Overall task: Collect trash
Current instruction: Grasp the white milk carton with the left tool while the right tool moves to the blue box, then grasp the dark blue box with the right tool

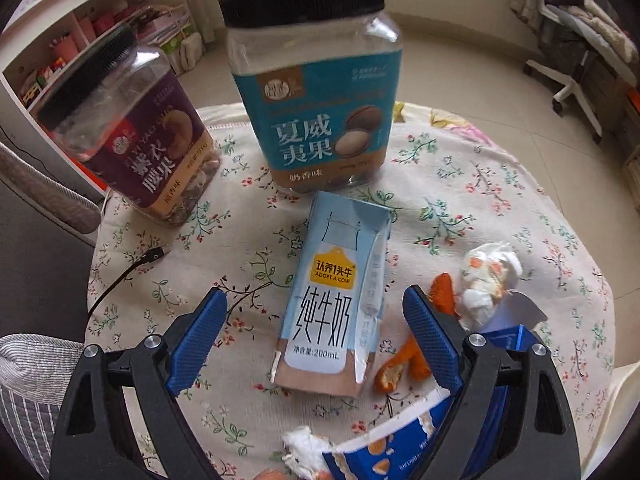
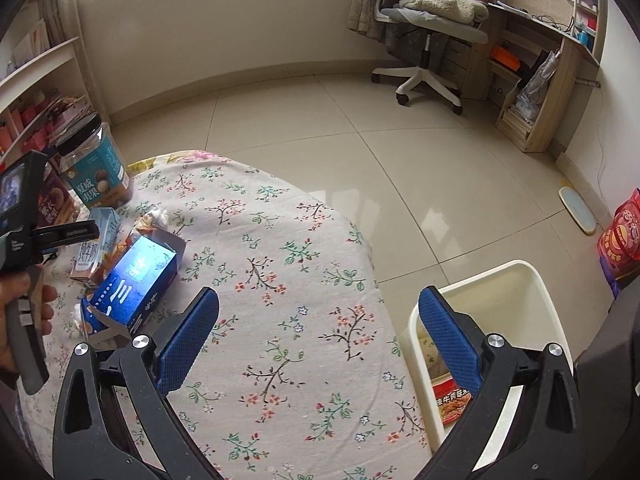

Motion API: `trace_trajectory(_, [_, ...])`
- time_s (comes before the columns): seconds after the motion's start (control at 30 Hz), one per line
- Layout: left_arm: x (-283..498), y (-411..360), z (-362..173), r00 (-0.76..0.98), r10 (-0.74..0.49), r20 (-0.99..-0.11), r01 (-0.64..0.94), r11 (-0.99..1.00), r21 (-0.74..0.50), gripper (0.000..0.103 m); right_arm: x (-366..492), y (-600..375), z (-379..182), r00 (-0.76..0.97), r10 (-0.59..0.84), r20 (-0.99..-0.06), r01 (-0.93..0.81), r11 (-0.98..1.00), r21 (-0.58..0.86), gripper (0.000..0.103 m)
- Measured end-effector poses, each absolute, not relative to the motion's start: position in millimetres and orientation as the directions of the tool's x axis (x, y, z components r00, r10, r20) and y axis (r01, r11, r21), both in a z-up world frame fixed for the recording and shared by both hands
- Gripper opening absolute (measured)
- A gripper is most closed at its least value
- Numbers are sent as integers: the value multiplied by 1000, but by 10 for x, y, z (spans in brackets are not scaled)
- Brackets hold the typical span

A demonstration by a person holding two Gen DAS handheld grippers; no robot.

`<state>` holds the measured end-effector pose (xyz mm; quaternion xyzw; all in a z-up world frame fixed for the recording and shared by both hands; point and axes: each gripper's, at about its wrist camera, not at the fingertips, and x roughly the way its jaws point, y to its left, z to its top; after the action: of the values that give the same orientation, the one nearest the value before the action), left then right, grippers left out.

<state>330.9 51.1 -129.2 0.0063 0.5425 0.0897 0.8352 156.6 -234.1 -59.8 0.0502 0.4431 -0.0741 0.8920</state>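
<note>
Left gripper (image 1: pixel 316 340): jaws wide, straddling the milk carton (image 1: pixel 334 300), not pressing it. Right gripper (image 2: pixel 320 332): jaws wide, empty, over the bench (image 2: pixel 280 240) edge beside the bin (image 2: pixel 532 280). Bench clear right of carton.

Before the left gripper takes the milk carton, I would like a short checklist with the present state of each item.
1. Left gripper jaws wide: ok, open.
2. Light-blue paper milk carton between its blue fingers: ok, lined up, pads apart from it.
3. Carton free of the orange peel pieces beside it: cannot tell, very close.
4. Teal-labelled clear plastic jar out of the way: ok, behind the carton.
5. Cream plastic bin ready: ok, open, beside the floral-cloth table.
6. Right gripper free: ok, open, empty.
</note>
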Motion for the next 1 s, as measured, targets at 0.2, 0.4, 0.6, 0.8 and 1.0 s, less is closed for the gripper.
trace_trajectory(0.2, [3515, 577, -1620, 305, 114, -945, -132, 988, 77, 60, 1677, -2140, -688, 570, -36, -821, 119, 992, 40, 96])
trace_trajectory(0.4, [3039, 651, -1248, 413, 59, -909, -114, 993, 13, 58, 1827, -1824, -814, 513, 115, -851, 15, 990, 143, 96])
trace_trajectory(0.6, [2247, 736, -575, 537, 10, -843, -110, 992, -58, 58, 2087, -1410, -933, 432, 247, -867, -6, 963, 271, 96])
trace_trajectory(0.8, [1666, 1057, -249, 618, -36, -785, -156, 973, -168, 58, 2369, -1159, -1195, 362, 291, -886, 109, 930, 350, 96])
trace_trajectory(1.0, [1635, 1272, -228, 621, -41, -783, -184, 963, -197, 58, 2566, -1031, -1497, 309, 278, -910, 172, 924, 341, 90])
